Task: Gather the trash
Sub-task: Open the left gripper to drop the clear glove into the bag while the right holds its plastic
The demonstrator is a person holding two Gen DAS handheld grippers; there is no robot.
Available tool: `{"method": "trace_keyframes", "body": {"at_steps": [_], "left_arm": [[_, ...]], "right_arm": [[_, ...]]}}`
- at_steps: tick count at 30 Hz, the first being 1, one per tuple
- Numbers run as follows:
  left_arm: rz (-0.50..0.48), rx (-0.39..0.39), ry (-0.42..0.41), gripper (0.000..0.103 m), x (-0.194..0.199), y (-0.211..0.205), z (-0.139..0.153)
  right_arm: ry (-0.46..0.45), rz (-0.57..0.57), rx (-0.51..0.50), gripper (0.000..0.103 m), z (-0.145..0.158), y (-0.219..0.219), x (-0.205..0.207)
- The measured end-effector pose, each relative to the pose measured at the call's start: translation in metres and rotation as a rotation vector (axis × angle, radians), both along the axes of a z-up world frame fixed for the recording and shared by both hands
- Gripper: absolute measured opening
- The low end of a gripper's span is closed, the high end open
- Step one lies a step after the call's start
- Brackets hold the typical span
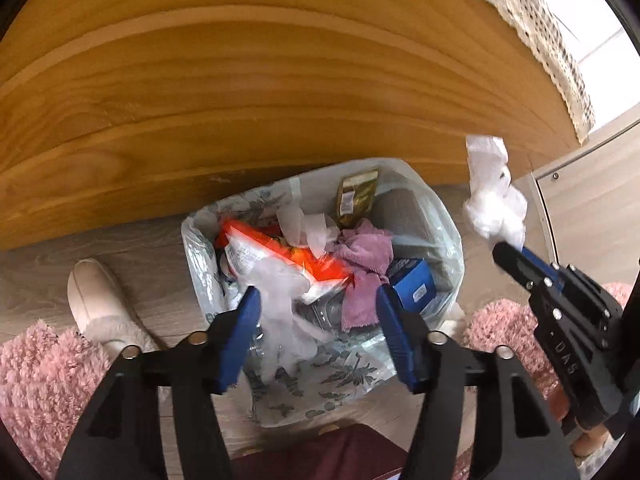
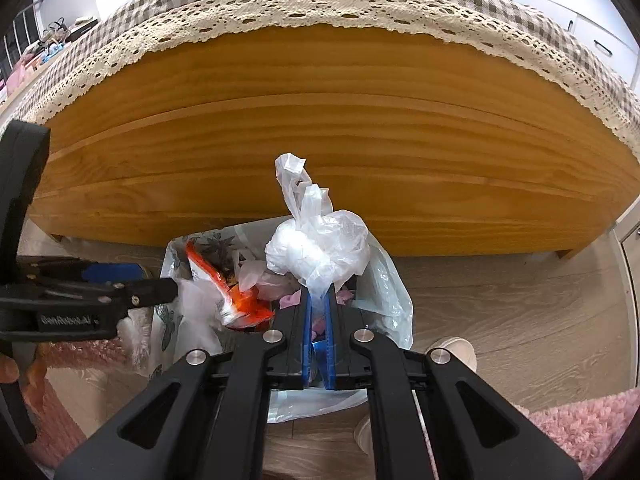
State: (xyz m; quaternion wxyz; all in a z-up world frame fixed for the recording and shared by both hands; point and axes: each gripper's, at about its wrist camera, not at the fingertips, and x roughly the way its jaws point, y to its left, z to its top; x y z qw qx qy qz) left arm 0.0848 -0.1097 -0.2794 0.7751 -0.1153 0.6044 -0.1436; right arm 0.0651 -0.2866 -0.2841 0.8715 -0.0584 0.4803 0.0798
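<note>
The trash bin, lined with a leaf-patterned plastic bag [image 1: 436, 216], stands on the floor against a wooden panel. It holds an orange packet [image 1: 280, 248], a pink cloth [image 1: 364, 256], a blue box [image 1: 416, 284] and a brown-gold packet [image 1: 356, 196]. My left gripper [image 1: 316, 294] hangs open right over the bin. A blurred clear plastic wrapper [image 1: 276, 292] lies loose between its fingers, untouched by the pads. My right gripper [image 2: 320, 294] is shut on a knotted white plastic bag [image 2: 320, 240], held above the bin's right side. The left wrist view shows that bag [image 1: 496, 200] at the right.
A wooden furniture side [image 1: 240, 100] rises behind the bin, topped by a checked cloth with a lace edge [image 2: 320, 4]. Pink fluffy rugs [image 1: 36, 380] lie to both sides. A light slipper [image 1: 96, 300] is left of the bin, and a pale cabinet [image 1: 592, 200] stands at the right.
</note>
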Motion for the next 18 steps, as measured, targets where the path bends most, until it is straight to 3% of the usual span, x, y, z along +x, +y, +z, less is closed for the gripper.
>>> {"method": "trace_keyframes", "body": {"at_steps": [3,6,13,18], "left_arm": [[0.022,0.027,0.003,0.081,0.002,0.002,-0.001],[0.030,0.058,0.018,0.091,0.002,0.003,-0.004],[0.021,0.102,0.069,0.095,0.002,0.001,-0.017],[0.009,0.115,0.056,0.095,0.001,-0.002,-0.015]], "right_arm": [[0.009,0.001,-0.004,0.006,-0.004,0.001,0.001],[0.014,-0.001,-0.005,0.006,-0.006,0.001,0.002],[0.034,-0.006,-0.001,0.006,-0.010,0.001,0.004],[0.057,0.001,-0.008,0.006,-0.016,0.005,0.005]]}}
